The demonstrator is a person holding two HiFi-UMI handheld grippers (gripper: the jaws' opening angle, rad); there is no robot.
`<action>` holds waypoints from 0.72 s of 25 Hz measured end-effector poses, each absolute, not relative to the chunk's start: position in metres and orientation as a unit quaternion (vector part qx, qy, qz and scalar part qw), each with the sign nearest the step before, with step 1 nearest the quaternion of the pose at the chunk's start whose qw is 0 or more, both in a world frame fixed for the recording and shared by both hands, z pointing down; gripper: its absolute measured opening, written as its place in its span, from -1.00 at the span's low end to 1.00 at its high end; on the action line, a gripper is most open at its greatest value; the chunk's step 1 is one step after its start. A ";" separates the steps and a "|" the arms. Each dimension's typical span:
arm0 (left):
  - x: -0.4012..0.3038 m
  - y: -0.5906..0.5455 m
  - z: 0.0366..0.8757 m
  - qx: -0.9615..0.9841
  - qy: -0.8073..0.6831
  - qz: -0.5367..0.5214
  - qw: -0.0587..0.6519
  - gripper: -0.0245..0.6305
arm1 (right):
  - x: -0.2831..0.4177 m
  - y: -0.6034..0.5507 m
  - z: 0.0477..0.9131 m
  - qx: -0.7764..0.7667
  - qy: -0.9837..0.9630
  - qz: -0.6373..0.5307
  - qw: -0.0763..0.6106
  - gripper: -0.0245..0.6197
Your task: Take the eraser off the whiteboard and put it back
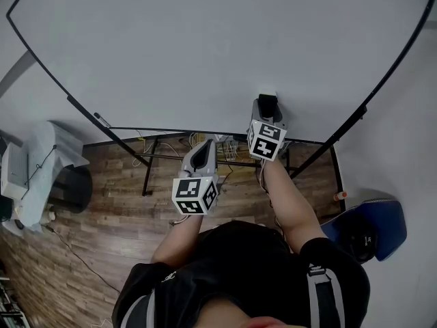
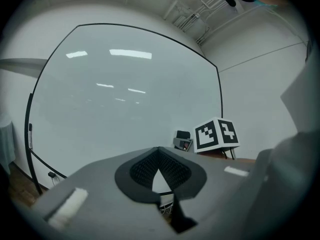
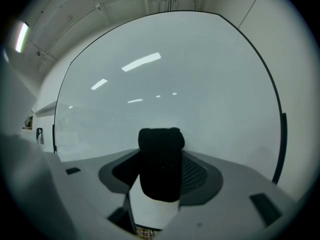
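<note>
The eraser [image 3: 161, 159], black felt on a white body, stands upright between the jaws of my right gripper [image 3: 160, 176], which is shut on it. In the head view the right gripper [image 1: 267, 108] holds the eraser [image 1: 268, 102] up to the lower middle of the whiteboard [image 1: 205, 46]; whether it touches the board is not clear. My left gripper [image 1: 203, 153] hangs lower and left of it, short of the board. In the left gripper view its pads meet at the tips with nothing between them [image 2: 159, 156], and the right gripper's marker cube [image 2: 216, 133] shows to the right.
The whiteboard stands on a black frame with legs [image 1: 147, 169] on a wooden floor [image 1: 102, 217]. A marker [image 1: 101, 119] lies at the board's lower left edge. A white-draped object [image 1: 41, 156] and a dark bin [image 1: 72, 186] stand at left, a blue chair [image 1: 369, 227] at right.
</note>
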State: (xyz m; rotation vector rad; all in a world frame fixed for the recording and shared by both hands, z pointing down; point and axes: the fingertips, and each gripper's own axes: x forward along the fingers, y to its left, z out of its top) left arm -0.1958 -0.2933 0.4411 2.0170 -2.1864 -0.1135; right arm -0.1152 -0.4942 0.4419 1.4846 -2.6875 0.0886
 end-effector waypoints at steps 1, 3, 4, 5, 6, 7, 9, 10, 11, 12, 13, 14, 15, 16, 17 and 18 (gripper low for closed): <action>-0.196 -0.293 0.441 0.675 -0.732 -0.038 0.083 -0.90 | -0.115 -0.494 0.442 0.487 -0.872 0.028 0.035 -0.20; -0.196 -0.293 0.442 0.675 -0.732 -0.038 0.084 -0.90 | -0.116 -0.494 0.441 0.493 -0.869 0.027 0.034 -0.20; -0.196 -0.293 0.442 0.676 -0.732 -0.038 0.084 -0.90 | -0.117 -0.493 0.441 0.493 -0.869 0.026 0.032 -0.20; -0.196 -0.293 0.443 0.676 -0.731 -0.038 0.084 -0.90 | -0.117 -0.493 0.440 0.490 -0.871 0.026 0.029 -0.20; -0.195 -0.292 0.443 0.677 -0.730 -0.038 0.085 -0.90 | -0.118 -0.491 0.440 0.486 -0.873 0.025 0.025 -0.20; -0.195 -0.292 0.444 0.677 -0.730 -0.038 0.085 -0.90 | -0.118 -0.489 0.439 0.481 -0.876 0.025 0.020 -0.18; -0.195 -0.291 0.445 0.678 -0.729 -0.038 0.087 -0.90 | -0.116 -0.485 0.437 0.473 -0.881 0.026 0.007 -0.10; -0.195 -0.291 0.446 0.679 -0.728 -0.038 0.088 -0.90 | -0.114 -0.483 0.435 0.471 -0.882 0.026 0.002 -0.08; -0.194 -0.292 0.446 0.681 -0.726 -0.038 0.089 -0.90 | -0.112 -0.480 0.433 0.471 -0.882 0.025 -0.002 -0.07; -0.192 -0.293 0.446 0.683 -0.724 -0.038 0.090 -0.90 | -0.108 -0.478 0.431 0.470 -0.882 0.024 -0.006 -0.07; -0.190 -0.294 0.446 0.685 -0.722 -0.038 0.090 -0.90 | -0.103 -0.474 0.427 0.470 -0.883 0.022 -0.011 -0.07; -0.189 -0.296 0.446 0.687 -0.720 -0.038 0.090 -0.90 | -0.098 -0.470 0.423 0.467 -0.884 0.021 -0.018 -0.07; -0.187 -0.297 0.445 0.689 -0.718 -0.038 0.090 -0.90 | -0.093 -0.464 0.417 0.462 -0.886 0.019 -0.029 -0.07; -0.186 -0.299 0.444 0.691 -0.716 -0.039 0.089 -0.90 | -0.087 -0.458 0.411 0.456 -0.889 0.018 -0.042 -0.07; -0.184 -0.301 0.442 0.693 -0.715 -0.039 0.088 -0.90 | -0.080 -0.451 0.404 0.451 -0.891 0.016 -0.056 -0.07; -0.182 -0.303 0.440 0.695 -0.713 -0.039 0.085 -0.90 | -0.072 -0.445 0.397 0.448 -0.891 0.013 -0.068 -0.08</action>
